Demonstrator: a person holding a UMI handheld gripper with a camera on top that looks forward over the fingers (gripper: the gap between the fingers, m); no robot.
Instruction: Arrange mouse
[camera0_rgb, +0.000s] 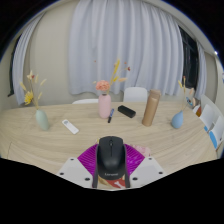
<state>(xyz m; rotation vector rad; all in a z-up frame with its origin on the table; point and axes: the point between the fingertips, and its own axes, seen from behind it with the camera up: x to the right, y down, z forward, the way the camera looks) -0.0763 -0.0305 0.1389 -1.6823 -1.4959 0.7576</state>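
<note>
Black and low, the mouse (110, 154) is sitting between the gripper (110, 166) fingers, whose pads appear to be pinching its flanks, probably for carrying. Ahead of it, the pink vase (104, 106) and brown cylinder (150, 108) are standing on the wooden table (40, 150).

Soft, even daylight comes through the curtain (120, 45) behind the table (60, 140), brightest at its middle. The room is moderately bright, with no harsh glare. Things on the table cast only faint, short shadows toward the camera. The wide lens bows the table's edge and bends the curtain's sides inward. Small things near the curtain look slightly soft.
</note>
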